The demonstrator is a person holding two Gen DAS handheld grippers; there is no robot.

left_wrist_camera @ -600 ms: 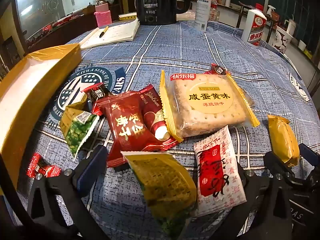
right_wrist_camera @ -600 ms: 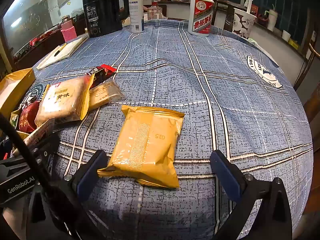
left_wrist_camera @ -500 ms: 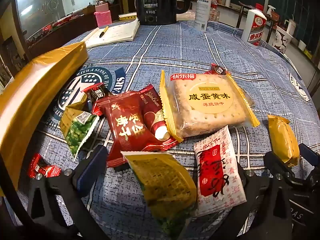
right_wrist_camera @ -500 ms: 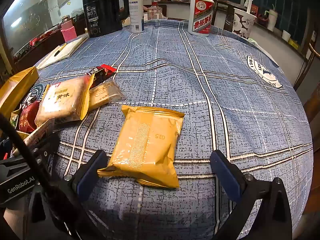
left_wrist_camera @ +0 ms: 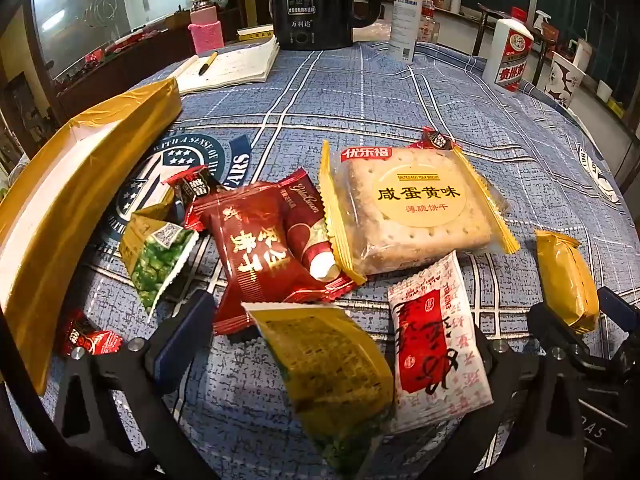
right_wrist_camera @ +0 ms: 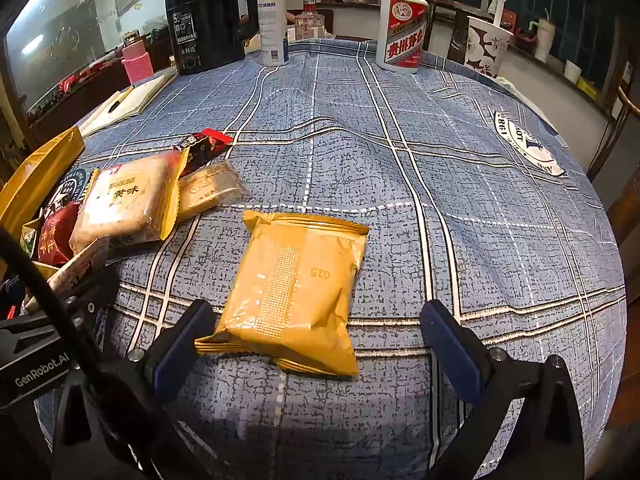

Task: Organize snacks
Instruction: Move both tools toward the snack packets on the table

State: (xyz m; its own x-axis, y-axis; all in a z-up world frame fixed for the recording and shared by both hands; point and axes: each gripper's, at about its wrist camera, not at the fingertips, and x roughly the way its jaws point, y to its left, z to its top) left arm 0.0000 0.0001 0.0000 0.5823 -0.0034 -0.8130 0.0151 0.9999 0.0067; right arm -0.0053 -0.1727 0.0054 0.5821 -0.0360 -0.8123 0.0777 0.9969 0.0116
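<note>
Left wrist view: the left gripper (left_wrist_camera: 332, 344) hangs wide-jawed over a loose heap of foil snack packets (left_wrist_camera: 272, 248). The long gold cardboard box (left_wrist_camera: 80, 184) beside it looks empty — sorting seems barely begun.

Right wrist view: the right gripper (right_wrist_camera: 316, 340), jaws wide, straddles a flat yellow foil packet (right_wrist_camera: 296, 292) — not gripped.

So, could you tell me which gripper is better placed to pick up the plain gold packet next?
Right. The right gripper is open with the gold packet lying between its fingers. The left gripper sits over the snack pile, with that packet off to its right side.
</note>
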